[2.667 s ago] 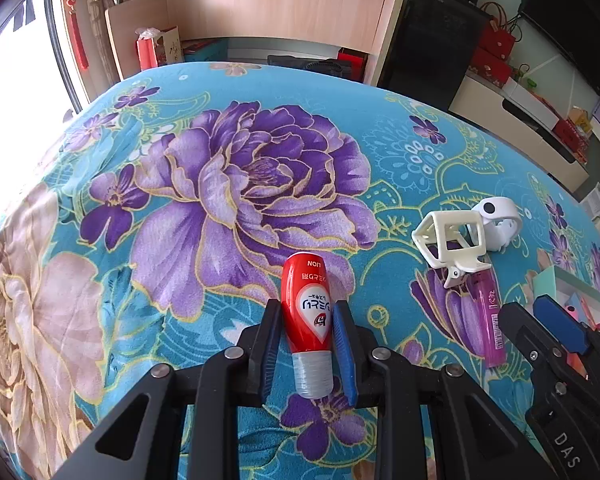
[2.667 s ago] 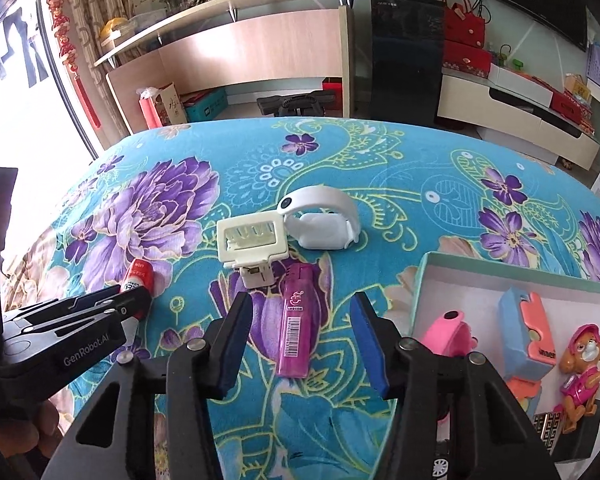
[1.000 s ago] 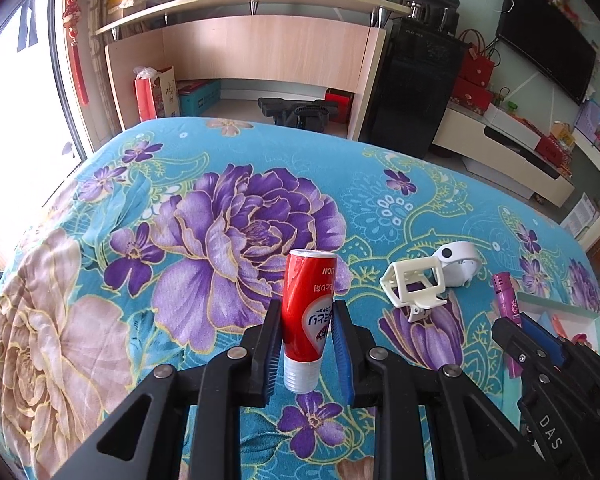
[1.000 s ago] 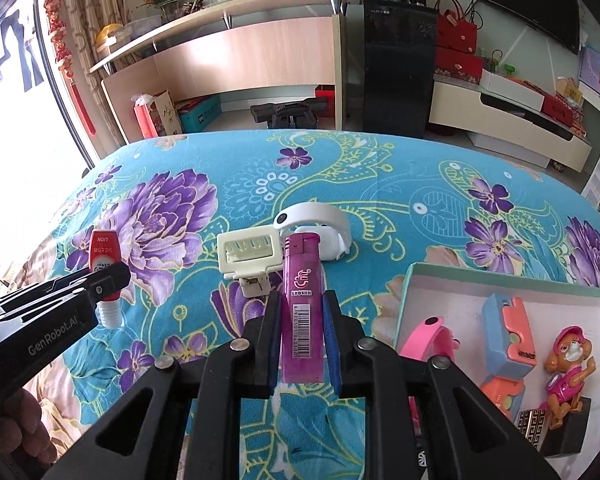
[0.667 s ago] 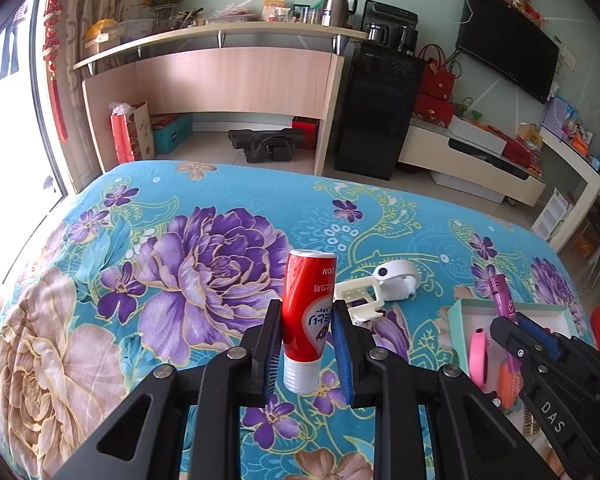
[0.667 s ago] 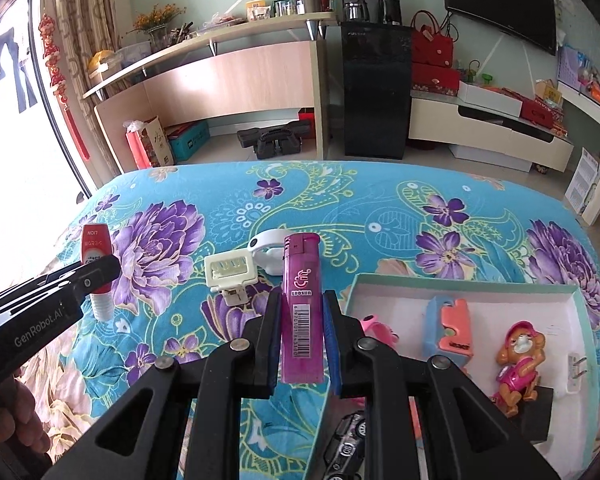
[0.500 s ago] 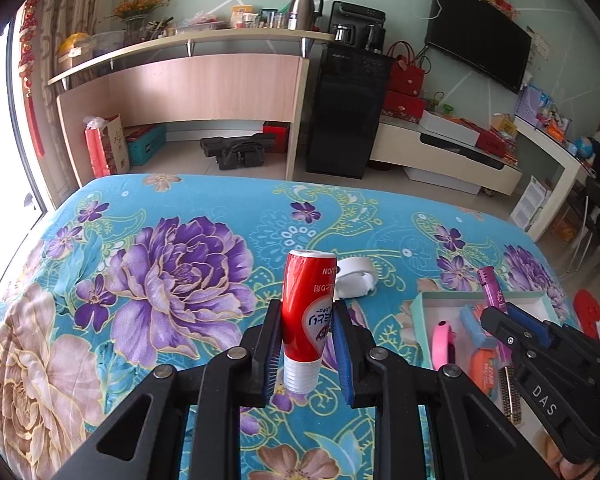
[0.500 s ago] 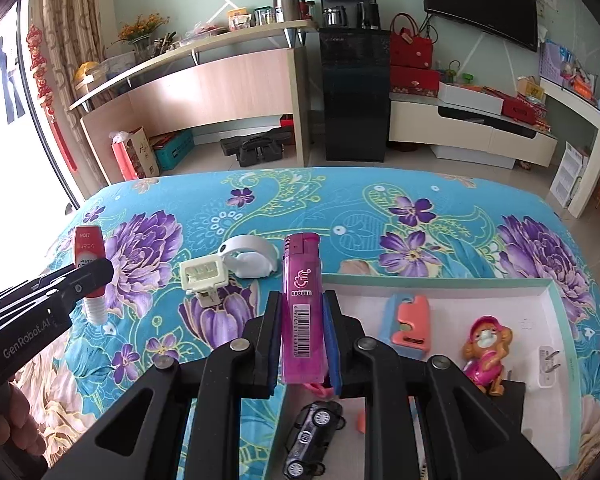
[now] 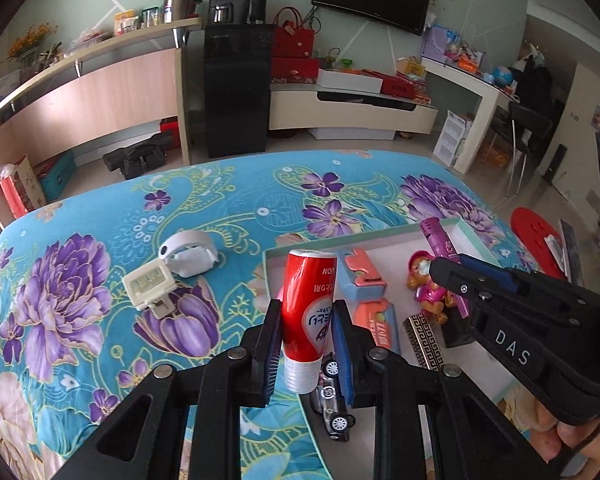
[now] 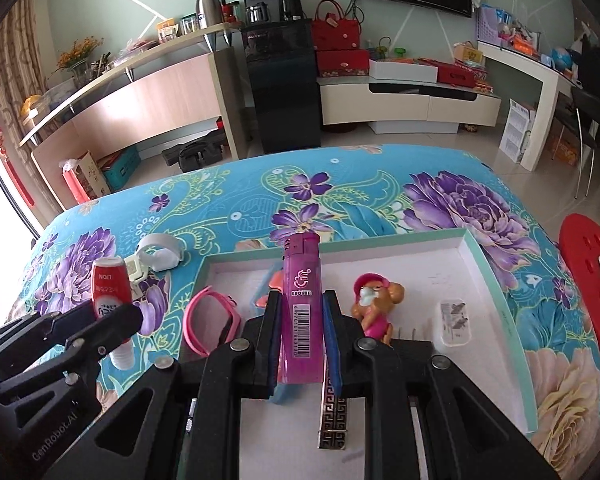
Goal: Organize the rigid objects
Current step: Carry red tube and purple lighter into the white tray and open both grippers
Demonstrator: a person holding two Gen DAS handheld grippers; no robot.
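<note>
Grippers now over tray, magenta lighter

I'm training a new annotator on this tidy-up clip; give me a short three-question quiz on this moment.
1. What does the left gripper grip?
2. True or false: the purple lighter lies loose on the cloth.
3. Which is still outside the tray: A) cartoon figurine B) white band C) toy car?

Key: 1. A red tube. 2. False; the right gripper clamps it. 3. B.
</note>
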